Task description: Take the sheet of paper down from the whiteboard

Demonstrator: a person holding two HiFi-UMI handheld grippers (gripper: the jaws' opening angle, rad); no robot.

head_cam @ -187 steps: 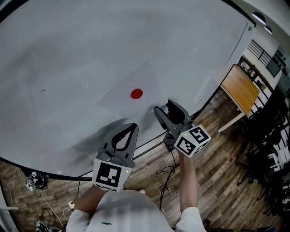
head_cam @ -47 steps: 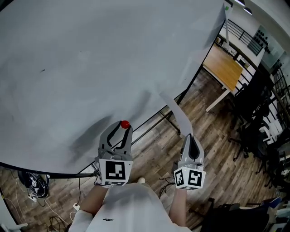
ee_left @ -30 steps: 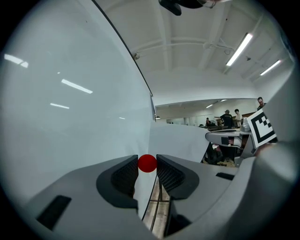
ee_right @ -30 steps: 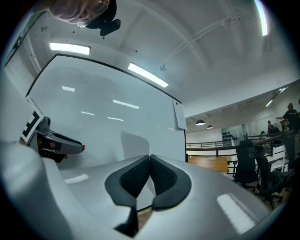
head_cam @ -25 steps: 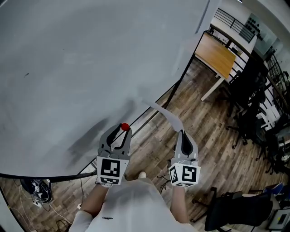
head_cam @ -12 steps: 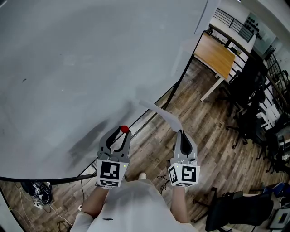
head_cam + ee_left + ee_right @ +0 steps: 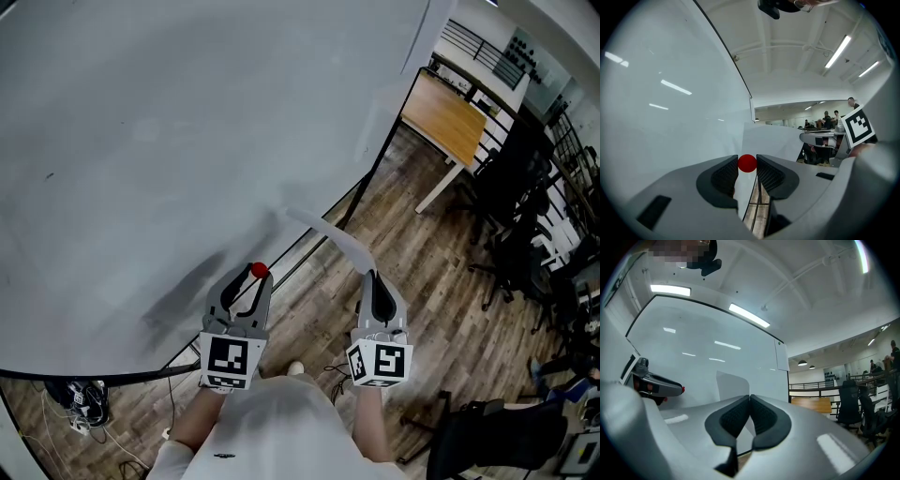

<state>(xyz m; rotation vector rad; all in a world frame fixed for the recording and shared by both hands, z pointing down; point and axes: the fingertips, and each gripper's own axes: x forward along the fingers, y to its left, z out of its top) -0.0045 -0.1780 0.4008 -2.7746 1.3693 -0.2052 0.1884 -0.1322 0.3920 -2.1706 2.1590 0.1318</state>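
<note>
Red magnet [image 7: 747, 163] pinched at the very tips of the left gripper [image 7: 747, 171], jaws standing partway apart with a ribbed pad pressed to each side of it. Seen in the head view too, as a red dot [image 7: 259, 270] at the end of the left gripper [image 7: 254, 278], held off the whiteboard [image 7: 187, 141] near its lower edge.

Right gripper [image 7: 750, 402] closed tight, both pads meeting on the near edge of the sheet of paper [image 7: 733, 384]. Sheet of paper [image 7: 333, 234] down from the whiteboard face, rising from the right gripper [image 7: 372, 281] in a curve toward the lower frame of the board; contact at the far end not clear. Both grippers side by side, close to level, 1 in each hand.

Beyond the board's right edge: wooden table [image 7: 457, 120], plank floor [image 7: 422, 281], dark office chairs [image 7: 525, 216].
</note>
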